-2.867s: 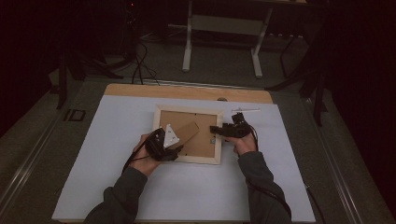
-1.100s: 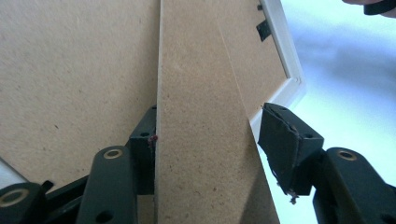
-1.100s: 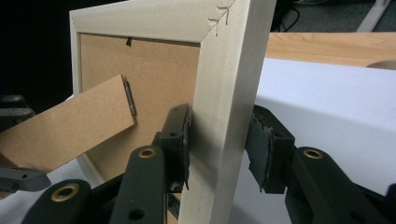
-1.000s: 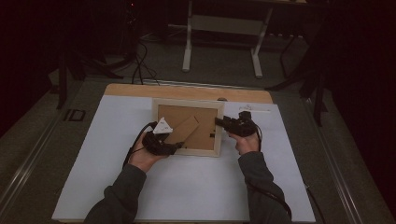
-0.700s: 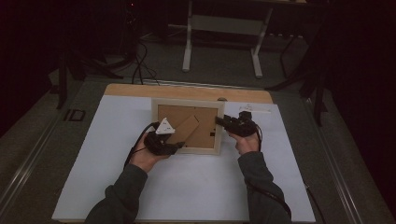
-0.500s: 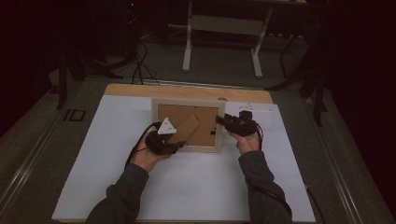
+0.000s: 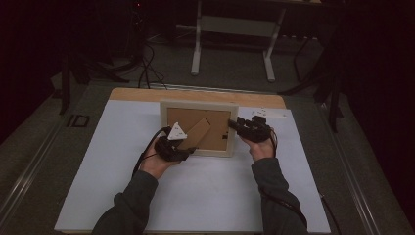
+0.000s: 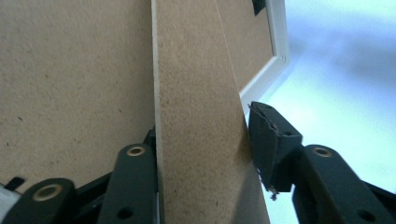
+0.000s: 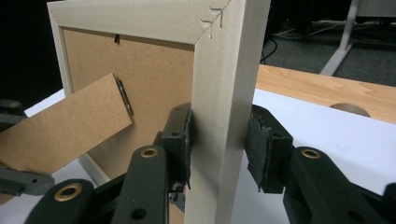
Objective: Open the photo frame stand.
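Note:
A pale wooden picture frame [image 7: 198, 105] stands upright on the white table [image 7: 195, 196], its brown back toward the person. My right gripper [image 7: 234, 125] is shut on the frame's right rail [image 9: 224, 93], one pad on each face; in the right gripper view it is here [image 9: 217, 135]. A brown cardboard stand [image 7: 198, 132] swings out from the back. My left gripper [image 7: 188, 149] holds that stand [image 8: 201, 116] between its jaws [image 8: 201, 135]. They have just been opening a little, and both pads still touch the stand's edges.
The table's wooden far edge [image 7: 195, 95] has a round hole [image 9: 348, 108] near the right. White desk legs [image 7: 232, 44] and cables [image 7: 147, 63] lie on the dark floor beyond. White sheet stretches wide in front of the hands.
The frame lay flat and askew at first; now it stands upright and square, slightly farther back. Over the last second both hands have barely shifted.

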`<state>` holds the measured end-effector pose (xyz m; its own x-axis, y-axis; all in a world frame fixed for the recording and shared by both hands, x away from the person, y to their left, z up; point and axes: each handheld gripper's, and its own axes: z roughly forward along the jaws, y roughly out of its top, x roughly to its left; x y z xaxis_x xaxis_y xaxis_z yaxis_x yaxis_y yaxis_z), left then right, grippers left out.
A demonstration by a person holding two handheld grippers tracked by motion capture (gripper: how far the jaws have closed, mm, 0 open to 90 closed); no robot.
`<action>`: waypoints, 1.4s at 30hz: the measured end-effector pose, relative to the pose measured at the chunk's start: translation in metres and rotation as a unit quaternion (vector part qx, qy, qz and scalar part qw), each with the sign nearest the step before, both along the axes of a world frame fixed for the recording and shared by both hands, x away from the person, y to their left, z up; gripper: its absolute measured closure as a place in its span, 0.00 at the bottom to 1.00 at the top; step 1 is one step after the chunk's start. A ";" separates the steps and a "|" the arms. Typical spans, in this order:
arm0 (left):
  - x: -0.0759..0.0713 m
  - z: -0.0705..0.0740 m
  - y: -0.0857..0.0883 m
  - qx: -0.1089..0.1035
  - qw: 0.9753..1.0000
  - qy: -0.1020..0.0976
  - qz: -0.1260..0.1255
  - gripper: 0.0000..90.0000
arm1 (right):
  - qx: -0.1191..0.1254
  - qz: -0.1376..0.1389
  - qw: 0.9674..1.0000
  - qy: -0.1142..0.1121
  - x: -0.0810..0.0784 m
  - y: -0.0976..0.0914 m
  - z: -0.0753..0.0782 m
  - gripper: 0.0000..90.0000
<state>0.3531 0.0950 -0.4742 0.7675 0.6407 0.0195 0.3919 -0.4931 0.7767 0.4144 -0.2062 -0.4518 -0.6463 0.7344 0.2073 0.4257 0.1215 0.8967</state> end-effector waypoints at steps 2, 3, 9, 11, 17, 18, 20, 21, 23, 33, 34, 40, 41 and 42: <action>-0.001 0.000 0.001 -0.003 1.000 0.003 -0.003 0.60 | 0.000 0.001 1.000 -0.003 -0.001 -0.001 -0.001 0.69; -0.001 0.001 0.002 -0.005 1.000 0.004 -0.003 0.58 | 0.000 0.002 1.000 -0.003 -0.001 -0.001 -0.002 0.69; -0.005 0.009 0.016 -0.027 1.000 -0.001 -0.004 0.52 | -0.002 0.005 1.000 -0.007 -0.003 -0.003 -0.003 0.69; -0.005 0.012 0.024 -0.039 0.999 -0.002 0.002 0.52 | -0.002 0.006 1.000 -0.007 -0.003 -0.003 -0.004 0.69; -0.003 0.020 0.049 -0.076 0.997 -0.007 0.031 0.53 | -0.001 0.006 1.000 -0.009 -0.004 -0.004 -0.005 0.69; -0.002 0.021 0.054 -0.082 0.996 -0.007 0.040 0.53 | -0.001 0.006 1.000 -0.009 -0.004 -0.004 -0.005 0.69; 0.000 0.022 0.061 -0.086 0.995 -0.007 0.057 0.53 | -0.002 0.006 1.000 -0.009 -0.004 -0.004 -0.005 0.69; 0.001 0.022 0.064 -0.087 0.994 -0.007 0.064 0.54 | -0.002 0.007 1.000 -0.010 -0.005 -0.004 -0.005 0.69; 0.004 0.023 0.069 -0.091 0.993 -0.007 0.078 0.54 | -0.003 0.008 1.000 -0.011 -0.005 -0.004 -0.004 0.69; 0.012 0.024 0.085 -0.087 0.990 -0.004 0.114 0.56 | -0.005 0.011 1.000 -0.014 -0.007 -0.005 -0.004 0.69; 0.014 0.024 0.087 -0.086 0.989 -0.002 0.118 0.56 | -0.005 0.011 1.000 -0.015 -0.007 -0.005 -0.004 0.69; 0.022 0.022 0.089 -0.079 0.987 0.002 0.138 0.55 | -0.006 0.014 1.000 -0.016 -0.008 -0.005 -0.004 0.69; 0.024 0.022 0.089 -0.079 0.987 0.004 0.139 0.55 | -0.007 0.014 1.000 -0.016 -0.008 -0.005 -0.003 0.69; 0.025 0.022 0.088 -0.076 0.987 0.005 0.139 0.55 | -0.008 0.015 1.000 -0.017 -0.008 -0.005 -0.003 0.69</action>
<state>0.3783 0.1832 -0.4518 0.5610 0.8219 -0.0991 0.5035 -0.2437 0.8289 0.4064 -0.2113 -0.4550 -0.6739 0.7180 0.1741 0.3916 0.1474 0.9082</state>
